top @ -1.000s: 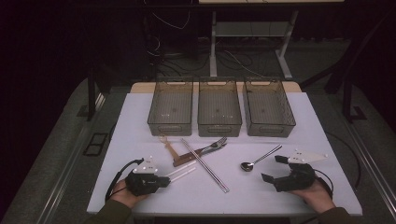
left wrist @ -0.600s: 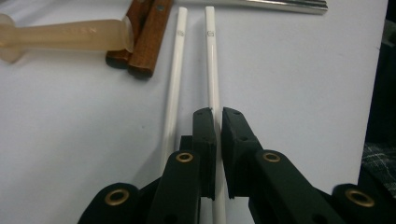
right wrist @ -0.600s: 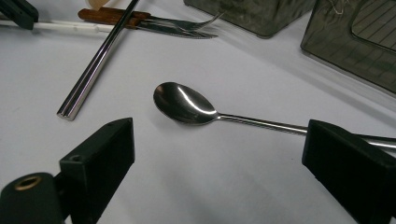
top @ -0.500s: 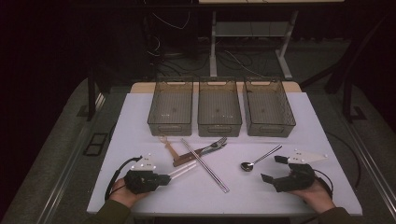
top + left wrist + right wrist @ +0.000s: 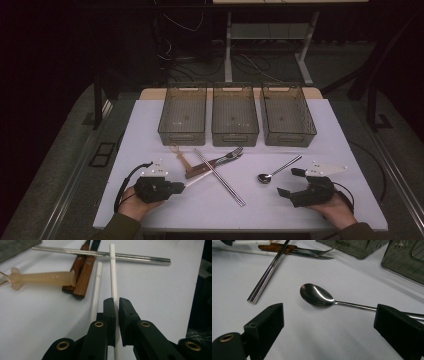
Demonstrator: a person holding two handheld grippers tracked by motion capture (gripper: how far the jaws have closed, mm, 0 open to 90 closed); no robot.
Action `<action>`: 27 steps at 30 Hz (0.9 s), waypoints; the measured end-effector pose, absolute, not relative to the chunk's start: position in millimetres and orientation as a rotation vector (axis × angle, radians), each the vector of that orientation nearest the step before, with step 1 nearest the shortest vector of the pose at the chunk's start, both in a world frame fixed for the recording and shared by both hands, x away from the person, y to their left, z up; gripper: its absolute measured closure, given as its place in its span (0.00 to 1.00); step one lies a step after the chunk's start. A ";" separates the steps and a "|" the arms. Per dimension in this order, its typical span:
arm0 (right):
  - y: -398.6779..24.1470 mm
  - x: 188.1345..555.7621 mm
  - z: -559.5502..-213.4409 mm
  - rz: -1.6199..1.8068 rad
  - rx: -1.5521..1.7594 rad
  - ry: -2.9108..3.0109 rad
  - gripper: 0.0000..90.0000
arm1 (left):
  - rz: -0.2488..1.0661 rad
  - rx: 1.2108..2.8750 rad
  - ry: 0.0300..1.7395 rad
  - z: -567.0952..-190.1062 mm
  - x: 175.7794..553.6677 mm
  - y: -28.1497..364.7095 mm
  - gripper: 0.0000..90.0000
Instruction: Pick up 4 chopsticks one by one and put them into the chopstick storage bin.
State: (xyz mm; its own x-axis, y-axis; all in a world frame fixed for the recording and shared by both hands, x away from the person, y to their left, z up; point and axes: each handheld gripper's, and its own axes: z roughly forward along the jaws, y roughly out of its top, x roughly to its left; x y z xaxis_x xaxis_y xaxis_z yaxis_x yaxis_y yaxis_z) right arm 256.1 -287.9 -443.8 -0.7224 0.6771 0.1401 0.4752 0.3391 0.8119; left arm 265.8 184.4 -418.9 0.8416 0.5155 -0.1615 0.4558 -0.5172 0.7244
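My left gripper [image 5: 183, 186] [image 5: 117, 302] lies low at the table's front left, shut on one white chopstick [image 5: 113, 277]. A second white chopstick [image 5: 97, 287] rests on the table just beside it. Beyond them lie a pair of metal chopsticks [image 5: 220, 176] [image 5: 100, 253], a wooden-handled fork and knife [image 5: 215, 162] [image 5: 81, 272] and a translucent beige utensil [image 5: 181, 159] [image 5: 42, 278]. At the front right my right gripper [image 5: 290, 181] [image 5: 329, 312] stands open, wide, with a steel spoon [image 5: 277, 170] [image 5: 317, 295] just ahead of its jaws and not touched.
Three smoky plastic bins [image 5: 181, 136] [image 5: 235, 137] [image 5: 289, 137] stand in a row at the back of the white table [image 5: 145, 130]. Two of them show in the right gripper view [image 5: 402, 262]. Dark floor and cables surround the table.
Hardly anything differs: the left gripper has wobbled slightly in place with the white chopstick in it, and the right gripper has kept still.
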 end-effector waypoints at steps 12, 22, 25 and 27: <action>-289.1 256.5 -443.6 1.322 1.052 2.374 0.10 | 0.112 2.180 0.717 -405.4 280.6 175.9 0.94; -289.5 256.4 -443.3 1.322 1.055 2.370 0.10 | 0.130 2.162 0.756 -399.3 292.3 171.4 0.94; -289.8 256.0 -443.1 1.322 1.054 2.368 0.10 | 0.137 2.158 0.757 -396.7 297.7 170.5 0.94; -290.1 255.9 -442.9 1.325 1.054 2.366 0.10 | 0.139 2.151 0.760 -395.6 301.6 169.9 0.94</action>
